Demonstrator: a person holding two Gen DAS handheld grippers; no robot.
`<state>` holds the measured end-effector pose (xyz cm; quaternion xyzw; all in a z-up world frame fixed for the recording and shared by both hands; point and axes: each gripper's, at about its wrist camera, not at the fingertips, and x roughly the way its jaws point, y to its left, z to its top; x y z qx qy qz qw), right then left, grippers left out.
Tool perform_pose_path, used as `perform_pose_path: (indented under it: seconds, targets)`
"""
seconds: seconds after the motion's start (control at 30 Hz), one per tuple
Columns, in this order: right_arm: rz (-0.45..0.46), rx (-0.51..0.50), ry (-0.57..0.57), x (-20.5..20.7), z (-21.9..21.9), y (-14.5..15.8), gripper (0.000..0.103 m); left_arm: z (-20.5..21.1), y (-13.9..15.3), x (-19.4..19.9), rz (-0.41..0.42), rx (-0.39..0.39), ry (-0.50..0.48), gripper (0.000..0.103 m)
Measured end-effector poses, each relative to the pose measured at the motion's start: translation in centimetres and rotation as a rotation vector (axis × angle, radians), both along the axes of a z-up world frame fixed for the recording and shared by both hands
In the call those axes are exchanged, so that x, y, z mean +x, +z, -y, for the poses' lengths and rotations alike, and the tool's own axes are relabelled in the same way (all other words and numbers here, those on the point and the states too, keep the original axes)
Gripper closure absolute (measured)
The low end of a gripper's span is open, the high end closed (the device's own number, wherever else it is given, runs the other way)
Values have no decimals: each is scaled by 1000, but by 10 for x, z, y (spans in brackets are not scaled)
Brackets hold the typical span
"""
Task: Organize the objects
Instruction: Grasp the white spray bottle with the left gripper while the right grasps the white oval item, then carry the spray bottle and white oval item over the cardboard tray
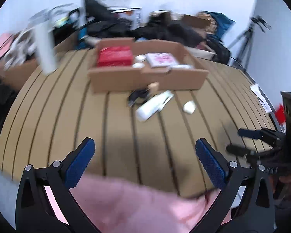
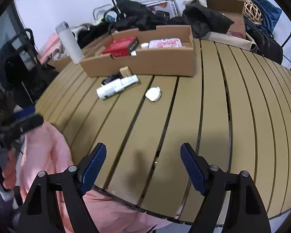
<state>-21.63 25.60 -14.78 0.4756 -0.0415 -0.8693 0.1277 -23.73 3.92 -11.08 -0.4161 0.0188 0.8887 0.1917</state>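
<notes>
A cardboard tray [image 2: 145, 66] [image 1: 145, 79] stands at the far side of the slatted table and holds a red box [image 2: 122, 45] [image 1: 114, 56], a pink packet [image 2: 164, 43] [image 1: 162, 59] and small white items. In front of it lie a white bottle [image 2: 114, 88] [image 1: 152, 105], a small white case [image 2: 153, 94] [image 1: 189, 107], a black object [image 2: 110, 78] [image 1: 137, 96] and a small wooden block [image 2: 125, 70] [image 1: 153, 86]. My left gripper [image 1: 145, 149] and right gripper [image 2: 143, 153] are open and empty above the near table edge. The right gripper also shows at the right of the left wrist view [image 1: 234, 140].
A tall grey bottle [image 2: 68, 41] [image 1: 44, 48] stands left of the tray. Black bags and clothes [image 2: 184, 17], boxes and a tripod [image 1: 246, 36] crowd behind the table. Pink clothing [image 2: 46, 155] [image 1: 137, 207] lies below the near edge. Paper [image 1: 261, 97] lies at the right edge.
</notes>
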Motion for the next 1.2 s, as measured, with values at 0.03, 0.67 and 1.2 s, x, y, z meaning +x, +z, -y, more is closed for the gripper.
perform_pose_path:
  seconds: [0.03, 0.67, 1.2]
  targets:
    - [9, -7, -1, -2, -1, -3, 21, -11, -2, -15, -12, -16, -37, 1]
    - [-28, 1, 24, -95, 4, -35, 27, -86, -74, -122, 235, -115, -202, 74]
    - [-104, 52, 105, -46, 24, -15, 71, -19, -9, 13, 229, 96, 47, 79]
